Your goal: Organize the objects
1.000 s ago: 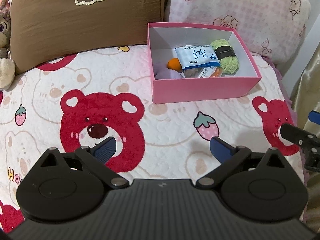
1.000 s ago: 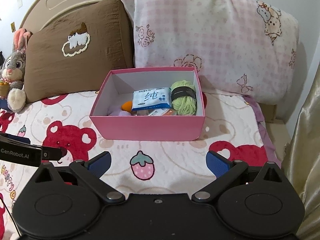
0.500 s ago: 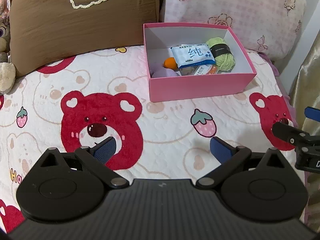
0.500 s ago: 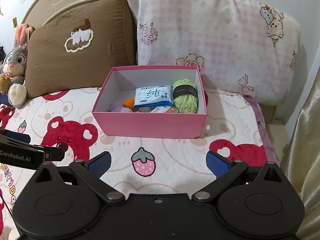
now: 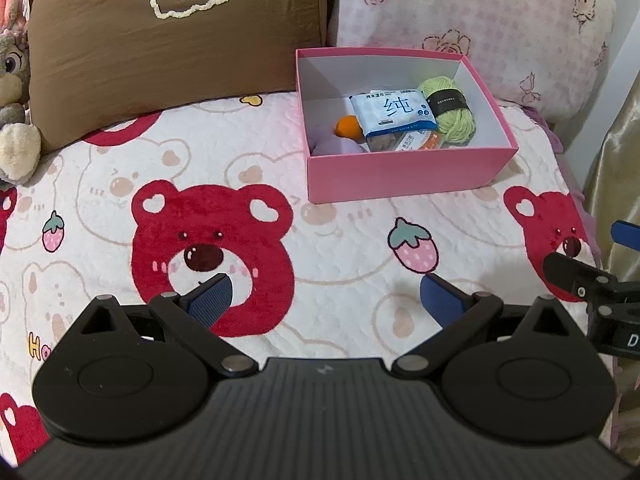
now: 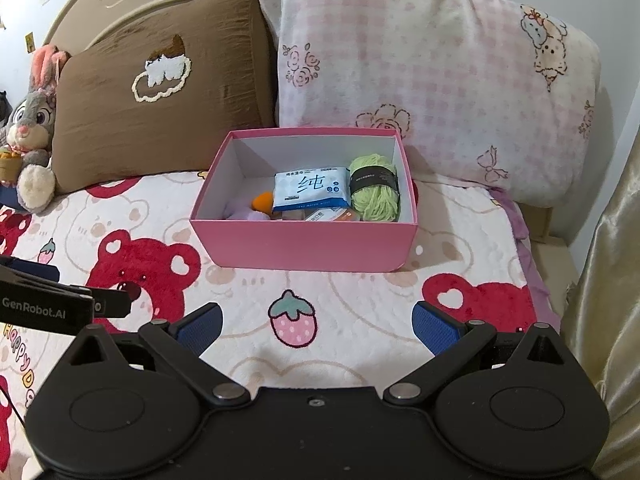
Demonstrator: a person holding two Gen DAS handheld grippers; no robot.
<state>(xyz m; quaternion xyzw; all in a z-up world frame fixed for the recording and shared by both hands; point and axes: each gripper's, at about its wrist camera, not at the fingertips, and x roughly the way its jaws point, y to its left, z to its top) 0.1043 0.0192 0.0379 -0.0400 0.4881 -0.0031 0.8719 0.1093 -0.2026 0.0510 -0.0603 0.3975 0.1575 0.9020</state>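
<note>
Left claw (image 5: 324,298) released, nothing between blue pads, hovering over bear-print bedspread (image 5: 240,184). Right claw (image 6: 318,326) also released, empty, near strawberry print. Pink box (image 6: 304,246) on bed, in front of pink checked pillow (image 6: 440,80), well apart from both claws. Inside box: green yarn ball (image 6: 374,192) at right, wet-wipes pack (image 6: 310,190) beside it, orange object (image 6: 262,202), purple item partly hidden. Brown pillow (image 6: 160,112) left of box.

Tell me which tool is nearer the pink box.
Right, slightly. The right tool faces the pink box squarely; the left tool sits back and off its left side. Both are open.
</note>
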